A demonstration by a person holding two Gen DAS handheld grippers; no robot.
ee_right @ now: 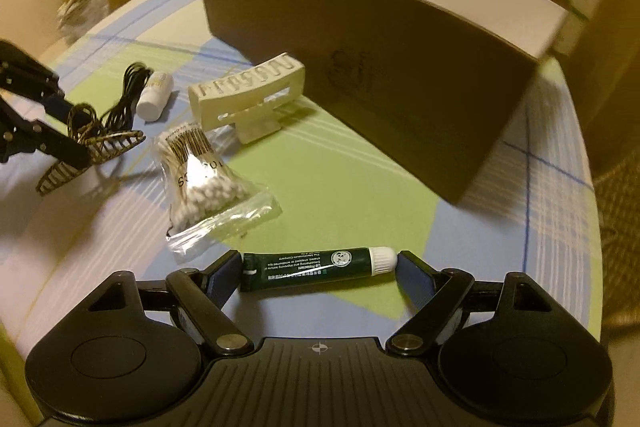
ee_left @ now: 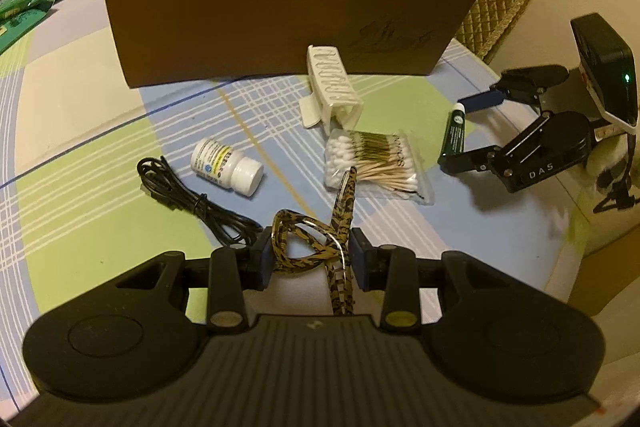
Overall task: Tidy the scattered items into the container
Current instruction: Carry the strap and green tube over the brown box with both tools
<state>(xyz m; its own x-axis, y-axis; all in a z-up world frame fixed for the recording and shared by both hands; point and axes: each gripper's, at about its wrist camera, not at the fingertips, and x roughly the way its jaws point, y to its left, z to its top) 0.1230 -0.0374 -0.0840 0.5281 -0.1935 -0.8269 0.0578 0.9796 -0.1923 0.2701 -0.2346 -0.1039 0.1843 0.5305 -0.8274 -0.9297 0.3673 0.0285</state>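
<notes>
While the brown box (ee_right: 372, 75) stands open-topped beyond both grippers, the left gripper (ee_left: 312, 259) clamps a leopard-print hair claw (ee_left: 320, 247). Right gripper (ee_right: 316, 271) brackets the green lip-balm tube (ee_right: 316, 267) lengthwise, pads at its two ends, tube lying on the cloth.

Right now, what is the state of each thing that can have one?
brown box: open, upright.
left gripper: shut on leopard hair claw.
right gripper: shut endwise on green tube, capped.
white bottle: capped, lying.
swab bag: lying flat.
white hair claw: closed, on table.
black cable: bundled.
</notes>
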